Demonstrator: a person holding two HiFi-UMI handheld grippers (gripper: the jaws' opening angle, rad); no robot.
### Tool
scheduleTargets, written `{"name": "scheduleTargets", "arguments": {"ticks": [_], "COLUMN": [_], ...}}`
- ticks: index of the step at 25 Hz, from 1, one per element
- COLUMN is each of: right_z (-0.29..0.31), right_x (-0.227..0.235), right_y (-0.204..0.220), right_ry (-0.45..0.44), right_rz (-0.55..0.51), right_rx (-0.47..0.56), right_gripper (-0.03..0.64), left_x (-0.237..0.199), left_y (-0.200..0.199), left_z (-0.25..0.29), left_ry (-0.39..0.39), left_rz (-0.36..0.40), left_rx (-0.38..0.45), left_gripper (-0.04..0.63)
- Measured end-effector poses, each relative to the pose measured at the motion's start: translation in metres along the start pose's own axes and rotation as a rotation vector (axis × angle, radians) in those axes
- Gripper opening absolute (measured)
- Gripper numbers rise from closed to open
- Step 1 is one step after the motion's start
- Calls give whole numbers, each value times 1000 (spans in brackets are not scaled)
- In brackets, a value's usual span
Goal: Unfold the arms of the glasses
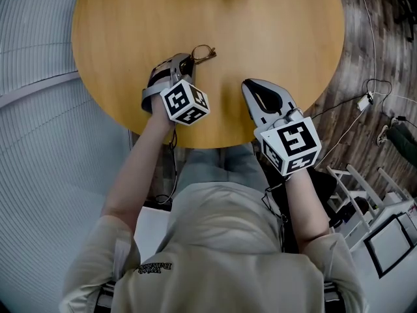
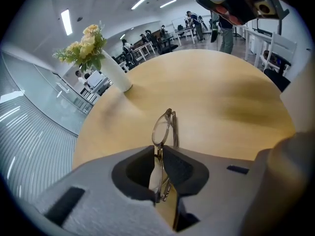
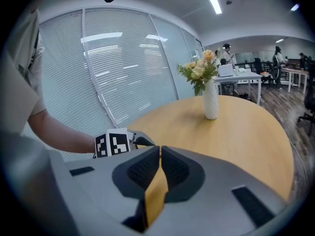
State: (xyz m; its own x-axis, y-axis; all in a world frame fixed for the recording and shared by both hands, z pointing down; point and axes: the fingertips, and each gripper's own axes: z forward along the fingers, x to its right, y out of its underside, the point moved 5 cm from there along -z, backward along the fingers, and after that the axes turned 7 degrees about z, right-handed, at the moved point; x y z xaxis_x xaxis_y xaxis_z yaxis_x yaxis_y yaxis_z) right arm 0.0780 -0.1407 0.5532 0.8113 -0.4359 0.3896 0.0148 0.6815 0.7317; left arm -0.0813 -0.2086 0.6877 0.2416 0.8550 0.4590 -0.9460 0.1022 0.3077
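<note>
So my left gripper (image 2: 160, 149) is clamped on the glasses (image 2: 163, 126) right now, with the dark pads squeezing the frame from both sides, somewhere around the bridge and the near lens. The other lens pokes out past the jaw tips on the far side. The glasses sit edge-on in the grip with the lenses upright, and both arms look folded flat against the front. From the head view they're over the near left part of the round wooden table (image 1: 273, 25), right at the tip of that gripper, but I honestly can't tell if they're resting on the wood or lifted just off it. My right gripper (image 3: 160, 149) is clenched with nothing in it: the pads meet at the tips and only a sliver of tabletop shows in the gap lower down. It hangs over the near right part of the table, apart from the left one and from the glasses, with its tips aimed toward the far side. In the right gripper view the left gripper's marker cube (image 3: 113, 143) is off to the left with my forearm behind it. There's a white vase (image 3: 210, 100) with yellowish flowers (image 3: 199, 69) standing upright at the far side of the table, well away from the glasses.
</note>
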Motion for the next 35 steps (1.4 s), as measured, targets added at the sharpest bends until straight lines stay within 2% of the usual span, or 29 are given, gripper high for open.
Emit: {"name": "scheduleTargets", "arguments": {"ticks": [3, 6, 10, 12, 15, 19, 21, 30, 33, 35], "right_z": [-4, -4, -8, -14, -26, -47, -60, -117, -142, -163], "right_x": [-1, 1, 3, 3, 4, 3, 1, -23, -38, -54], "right_y": [3, 6, 2, -6, -26, -59, -76, -137, -164, -183], "right_ry": [-11, -10, 10, 19, 34, 72, 90, 123, 110, 84], "right_rz": [20, 59, 84, 68, 37, -5, -35, -142, -179, -203], "right_rx": [2, 10, 21, 34, 70, 135, 166, 311, 400, 472], "right_gripper": [32, 31, 32, 32, 32, 32, 32, 32, 31, 31], "left_x": [-4, -9, -24, -34, -52, -86, -103, -148, -160, -163], "left_y": [-4, -6, -15, -23, -38, -61, -75, -115, -123, -126], "left_z": [-3, -7, -25, -40, -66, -122, -156, -302, -339, -361], "left_ry": [-21, -27, -77, -102, -118, -162, -198, -395, -461, -491], "left_rz": [17, 7, -7, -34, -120, -254, -296, -331, -327, -353], "left_rx": [10, 27, 78, 115, 181, 307, 380, 619, 682, 722], "left_gripper": [48, 45, 44, 44, 43, 43, 43, 43, 43, 43]}}
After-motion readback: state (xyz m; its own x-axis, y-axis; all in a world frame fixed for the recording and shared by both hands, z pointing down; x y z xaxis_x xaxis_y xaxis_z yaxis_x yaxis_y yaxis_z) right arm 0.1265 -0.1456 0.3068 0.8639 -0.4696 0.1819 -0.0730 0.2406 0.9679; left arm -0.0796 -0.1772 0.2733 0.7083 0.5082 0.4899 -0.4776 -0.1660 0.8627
